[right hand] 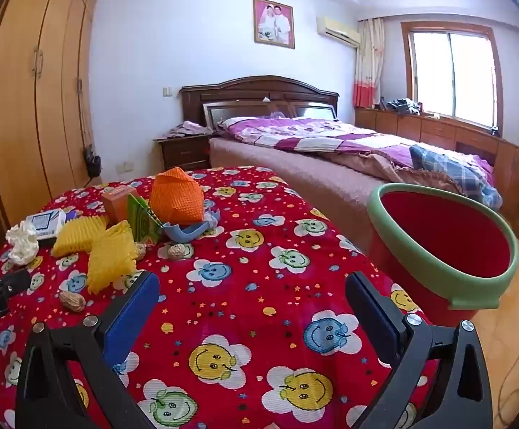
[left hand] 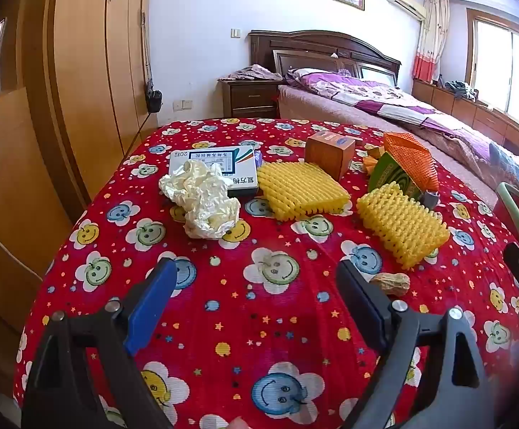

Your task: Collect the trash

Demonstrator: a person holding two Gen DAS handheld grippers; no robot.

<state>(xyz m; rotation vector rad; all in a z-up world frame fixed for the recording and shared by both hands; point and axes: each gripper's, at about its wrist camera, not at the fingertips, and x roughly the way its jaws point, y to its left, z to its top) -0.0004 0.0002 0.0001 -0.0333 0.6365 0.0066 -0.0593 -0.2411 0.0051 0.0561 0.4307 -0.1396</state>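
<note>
Trash lies on a table under a red smiley-flower cloth (left hand: 259, 307): a crumpled white paper wad (left hand: 202, 202), two yellow foam nets (left hand: 302, 189) (left hand: 402, 225), an orange foam net (left hand: 409, 161), a white medicine box (left hand: 220, 164), a brown box (left hand: 329, 152) and a peanut (left hand: 391, 282). My left gripper (left hand: 255, 289) hovers open over bare cloth, short of the wad and nets. My right gripper (right hand: 254, 300) is open and empty over the cloth's right side. A red bin with a green rim (right hand: 445, 250) stands right of the table. The peanut (right hand: 71, 300) lies left of the right gripper.
A blue plastic scoop-like piece (right hand: 188, 230) and green card (right hand: 141, 221) sit by the orange net (right hand: 177, 196), with two more peanuts (right hand: 177, 250) nearby. A bed (right hand: 330, 150) lies beyond the table, wooden wardrobes (left hand: 91, 71) to the left, a nightstand (left hand: 252, 96) behind.
</note>
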